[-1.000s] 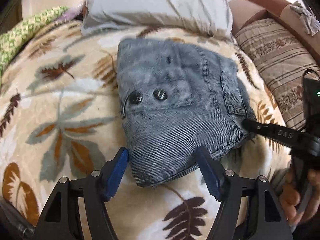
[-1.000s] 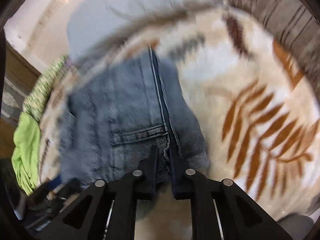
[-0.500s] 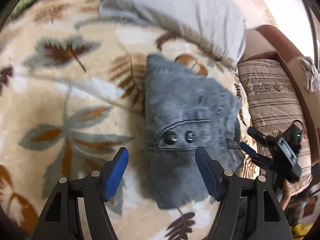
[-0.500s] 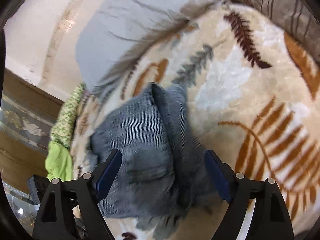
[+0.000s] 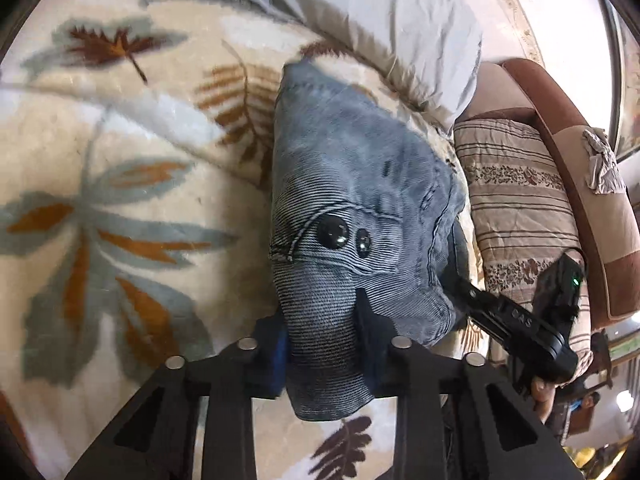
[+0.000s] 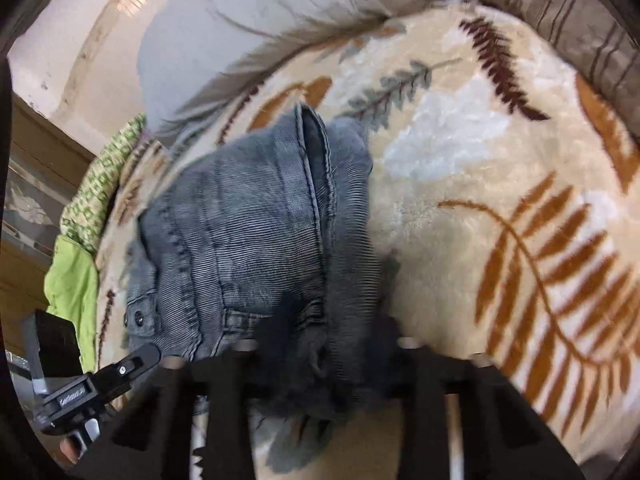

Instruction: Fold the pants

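Left gripper clamps the near end of the folded pants, its blue pads mostly buried in denim. Right gripper pinches the bundle's other edge; its fingertips are blurred and half hidden by cloth. The pants lie on the leaf-print blanket, two dark buttons up. Beyond, a grey pillow.

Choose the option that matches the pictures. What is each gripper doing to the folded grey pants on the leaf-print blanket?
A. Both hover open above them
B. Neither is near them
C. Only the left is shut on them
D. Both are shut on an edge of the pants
D: the left gripper pinches the pants at the near edge, and the right gripper clamps their edge too.
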`<action>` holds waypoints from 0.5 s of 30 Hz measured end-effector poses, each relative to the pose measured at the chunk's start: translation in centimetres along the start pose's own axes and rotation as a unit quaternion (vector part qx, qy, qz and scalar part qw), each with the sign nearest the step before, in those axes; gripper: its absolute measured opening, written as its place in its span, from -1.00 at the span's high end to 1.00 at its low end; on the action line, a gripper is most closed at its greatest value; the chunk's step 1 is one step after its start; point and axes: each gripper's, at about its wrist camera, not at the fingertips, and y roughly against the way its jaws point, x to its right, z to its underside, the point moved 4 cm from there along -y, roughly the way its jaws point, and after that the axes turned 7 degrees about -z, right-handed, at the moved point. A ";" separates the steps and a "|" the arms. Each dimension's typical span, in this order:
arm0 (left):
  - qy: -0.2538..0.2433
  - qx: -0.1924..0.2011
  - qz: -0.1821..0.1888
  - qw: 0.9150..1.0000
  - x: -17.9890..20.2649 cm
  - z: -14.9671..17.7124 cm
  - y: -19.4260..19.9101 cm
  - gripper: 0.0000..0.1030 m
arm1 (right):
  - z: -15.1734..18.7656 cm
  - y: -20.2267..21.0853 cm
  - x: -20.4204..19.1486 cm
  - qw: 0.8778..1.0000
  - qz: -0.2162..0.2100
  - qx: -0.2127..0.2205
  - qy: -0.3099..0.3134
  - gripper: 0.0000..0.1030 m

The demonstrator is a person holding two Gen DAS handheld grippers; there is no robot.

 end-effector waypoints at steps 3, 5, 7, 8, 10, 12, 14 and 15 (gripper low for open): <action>0.007 0.006 -0.003 1.000 0.0 0.5 3.3 0.54 | 1.5 2.3 -1.4 0.999 -0.030 0.012 0.002 0.61; -0.003 0.012 -0.007 1.000 -0.5 1.4 5.7 0.52 | 2.8 3.7 -2.4 0.999 -0.047 0.015 0.008 0.61; -0.007 0.008 -0.021 1.000 -1.5 2.7 6.6 0.45 | 4.2 4.3 -3.1 0.998 -0.060 0.006 0.009 0.58; -0.001 0.000 -0.035 0.999 -2.3 3.2 6.5 0.33 | 5.0 3.8 -3.1 0.998 -0.062 -0.008 0.000 0.44; 0.018 -0.016 -0.079 0.997 -4.2 4.5 5.9 0.19 | 6.2 2.2 -2.5 0.998 -0.052 -0.039 -0.002 0.14; 0.035 -0.010 -0.077 0.996 -4.5 4.6 6.0 0.11 | 6.8 1.0 -1.7 0.998 -0.023 -0.058 0.000 -0.08; 0.017 0.008 -0.075 0.997 -3.2 4.3 7.3 0.10 | 6.3 2.2 -2.3 0.998 -0.036 -0.045 0.000 -0.14; 0.005 0.020 -0.076 0.997 -2.7 4.4 8.0 0.07 | 6.0 3.0 -2.7 0.998 -0.045 -0.033 0.003 -0.21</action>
